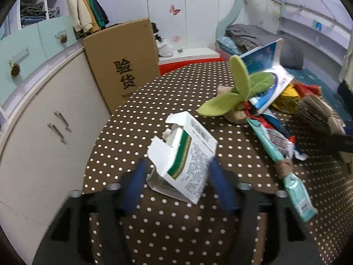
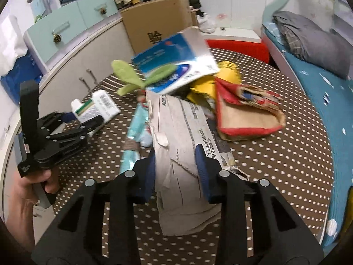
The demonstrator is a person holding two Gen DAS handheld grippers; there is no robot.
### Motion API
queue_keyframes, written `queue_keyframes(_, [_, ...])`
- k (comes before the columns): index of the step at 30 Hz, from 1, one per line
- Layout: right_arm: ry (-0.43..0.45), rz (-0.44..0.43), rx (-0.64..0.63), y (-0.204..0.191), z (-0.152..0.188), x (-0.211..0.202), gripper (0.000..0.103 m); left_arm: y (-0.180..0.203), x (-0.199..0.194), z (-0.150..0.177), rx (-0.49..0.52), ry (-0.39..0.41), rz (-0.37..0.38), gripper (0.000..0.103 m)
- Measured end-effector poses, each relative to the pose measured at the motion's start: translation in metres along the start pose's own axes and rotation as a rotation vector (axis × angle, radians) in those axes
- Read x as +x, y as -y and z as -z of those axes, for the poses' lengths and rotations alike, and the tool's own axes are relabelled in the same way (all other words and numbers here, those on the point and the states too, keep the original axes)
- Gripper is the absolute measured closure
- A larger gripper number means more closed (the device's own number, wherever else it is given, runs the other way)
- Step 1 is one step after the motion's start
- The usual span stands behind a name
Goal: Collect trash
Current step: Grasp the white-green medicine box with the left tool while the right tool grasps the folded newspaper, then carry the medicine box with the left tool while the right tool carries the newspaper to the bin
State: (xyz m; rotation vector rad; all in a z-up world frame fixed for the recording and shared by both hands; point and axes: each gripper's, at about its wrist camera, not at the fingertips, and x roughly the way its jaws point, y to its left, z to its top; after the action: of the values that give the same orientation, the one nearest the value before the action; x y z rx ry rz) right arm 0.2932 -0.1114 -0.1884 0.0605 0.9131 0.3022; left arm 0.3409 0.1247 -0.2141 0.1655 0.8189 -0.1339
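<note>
My left gripper (image 1: 176,172) is shut on a white and green medicine box (image 1: 187,161) with its flaps open, just above the brown dotted tablecloth (image 1: 136,114). The same box shows in the right wrist view (image 2: 97,110), held by the left gripper (image 2: 81,119). My right gripper (image 2: 175,154) is shut on a torn grey cardboard sheet (image 2: 178,145) that carries a blue and white box (image 2: 176,61). A pile of trash lies beyond: a crushed brown and red paper bag (image 2: 245,114), yellow wrapping (image 2: 222,75), a teal toothpaste tube (image 1: 291,181).
A green plush leaf toy (image 1: 238,92) lies among the pile. A tall cardboard box (image 1: 123,61) stands at the table's far left by white cabinets (image 1: 44,132). A bed with blue sheets (image 2: 320,84) runs along the right. A red stool (image 2: 238,46) sits behind the table.
</note>
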Motion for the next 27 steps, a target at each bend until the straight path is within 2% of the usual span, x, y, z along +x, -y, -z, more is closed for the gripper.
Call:
queue_keyframes(2, [0.009,-0.009,0.002,0.006,-0.002,-0.001,0.075,0.0,0.0,-0.003,-0.007,0.01,0.016,0.032])
queue_keyframes(3, [0.018,-0.01,-0.006,0.005,-0.003,-0.003,0.077,0.0,0.001,-0.004,-0.012,0.009,0.033,0.048])
queue_keyframes(4, [0.034,-0.009,-0.014,0.006,-0.006,-0.007,0.082,0.0,0.003,-0.005,-0.016,-0.003,0.051,0.057])
queue_keyframes(7, [0.055,-0.028,-0.007,0.009,-0.005,-0.019,0.087,0.0,0.0,-0.005,-0.042,-0.007,0.063,0.061])
queue_keyframes(11, [0.063,-0.094,0.032,0.024,0.0,-0.034,0.089,-0.002,-0.008,0.0,-0.086,-0.009,0.065,0.064])
queue_keyframes(19, [0.113,-0.293,0.123,0.048,0.003,-0.064,0.097,0.004,-0.047,0.01,-0.149,0.023,0.072,0.065])
queue_keyframes(27, [0.19,-0.373,0.197,0.087,0.005,-0.097,0.097,0.04,-0.088,-0.011,-0.136,0.096,0.1,0.066])
